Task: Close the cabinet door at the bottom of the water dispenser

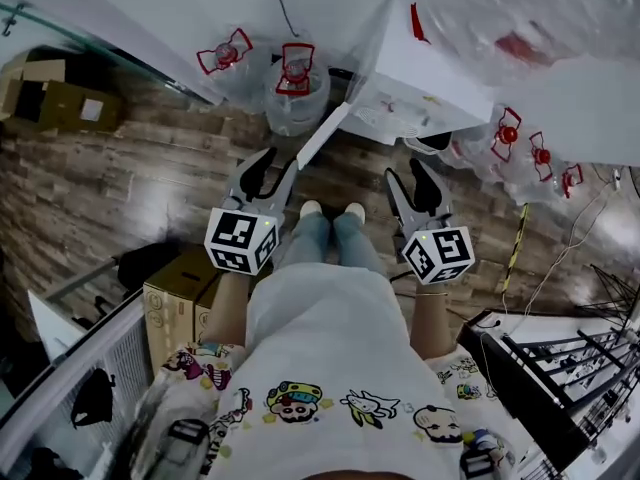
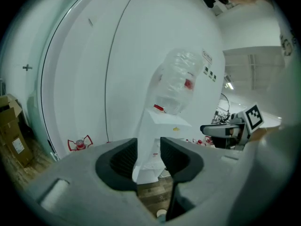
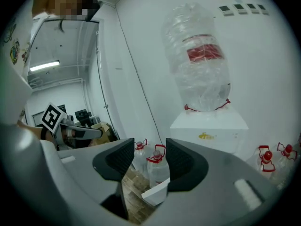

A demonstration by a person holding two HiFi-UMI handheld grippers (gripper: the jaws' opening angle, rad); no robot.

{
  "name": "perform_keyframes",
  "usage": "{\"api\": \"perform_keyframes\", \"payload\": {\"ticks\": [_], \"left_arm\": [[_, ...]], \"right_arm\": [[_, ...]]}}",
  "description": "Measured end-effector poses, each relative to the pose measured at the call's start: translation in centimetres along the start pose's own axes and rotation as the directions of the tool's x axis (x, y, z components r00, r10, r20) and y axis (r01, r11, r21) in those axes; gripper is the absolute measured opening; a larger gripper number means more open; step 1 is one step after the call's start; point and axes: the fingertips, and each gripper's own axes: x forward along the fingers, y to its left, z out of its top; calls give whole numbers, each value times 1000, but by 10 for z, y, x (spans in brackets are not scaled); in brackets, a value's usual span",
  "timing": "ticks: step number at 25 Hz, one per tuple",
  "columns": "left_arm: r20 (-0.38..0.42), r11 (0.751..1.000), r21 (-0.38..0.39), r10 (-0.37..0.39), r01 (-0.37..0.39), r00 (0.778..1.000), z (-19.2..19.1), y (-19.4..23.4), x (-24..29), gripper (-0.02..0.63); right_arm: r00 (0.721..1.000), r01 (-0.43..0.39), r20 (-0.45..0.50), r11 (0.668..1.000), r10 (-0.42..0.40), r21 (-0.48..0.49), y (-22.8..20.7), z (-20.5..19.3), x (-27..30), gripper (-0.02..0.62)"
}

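The person's white printed shirt fills the near edge, above a wooden floor. Farther off stands the white water dispenser with a clear bottle upside down on top. Its bottom cabinet door stands open, swung out toward the person, its free edge near the left hand-held gripper but apart from it. Water jugs with red handles stand left of the dispenser. The left one and the right hand-held gripper each have their jaws partly apart, holding nothing.
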Motion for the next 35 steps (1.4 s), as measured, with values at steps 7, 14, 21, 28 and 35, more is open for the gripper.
{"api": "perform_keyframes", "payload": {"ticks": [7,14,21,28,35], "left_arm": [[-69,1000,-10,-12,12,998,-40,1,29,146],[-146,999,14,-46,49,988,-93,3,55,146],[-182,1000,-15,-18,16,983,-150,30,86,153],[-237,1000,-28,-16,9,971,-211,53,126,179],[-310,1000,-22,-13,6,951,-279,75,159,204]], "right_arm": [[999,-1,-48,999,3,41,-14,-37,10,202],[996,-12,-86,997,18,74,-25,-82,34,198],[990,-34,-134,994,47,99,-35,-135,59,198],[984,-32,-169,991,53,130,-49,-185,82,198],[977,-58,-195,986,88,153,-57,-226,112,198]]}}
